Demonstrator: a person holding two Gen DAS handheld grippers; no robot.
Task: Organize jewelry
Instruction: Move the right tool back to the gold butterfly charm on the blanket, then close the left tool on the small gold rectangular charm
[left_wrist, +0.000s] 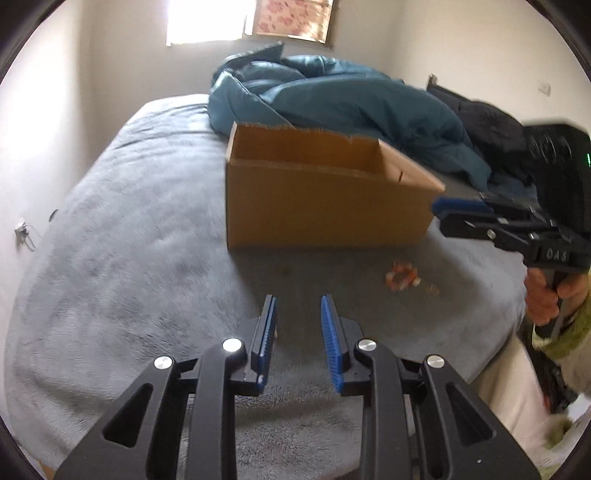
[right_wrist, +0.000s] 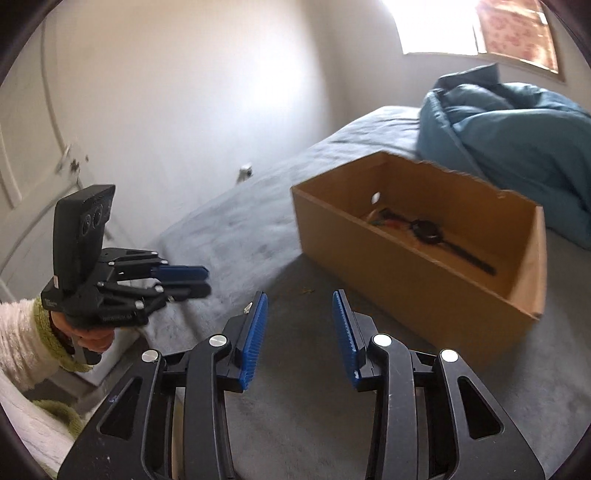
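An open cardboard box (left_wrist: 325, 206) stands on the grey bed. In the right wrist view the box (right_wrist: 406, 284) holds a black wristwatch (right_wrist: 428, 230) and some small colourful pieces (right_wrist: 382, 218). An orange and white beaded piece (left_wrist: 402, 277) lies on the blanket in front of the box, with a small gold bit (left_wrist: 434, 290) beside it. My left gripper (left_wrist: 298, 301) hovers over the blanket, short and left of the beaded piece, open with nothing between its blue pads. My right gripper (right_wrist: 300, 295) is open and empty too, near the box's front left corner. Each appears in the other's view: right gripper (left_wrist: 441, 216), left gripper (right_wrist: 207, 281).
A crumpled blue duvet (left_wrist: 332, 96) lies behind the box, and dark clothing (left_wrist: 491, 122) sits at the back right. The grey fleece blanket (left_wrist: 129, 229) covers the bed. White walls and a white door (right_wrist: 33, 147) lie to the left. A person's hand in a cream and green sleeve (right_wrist: 26, 343) holds the left gripper.
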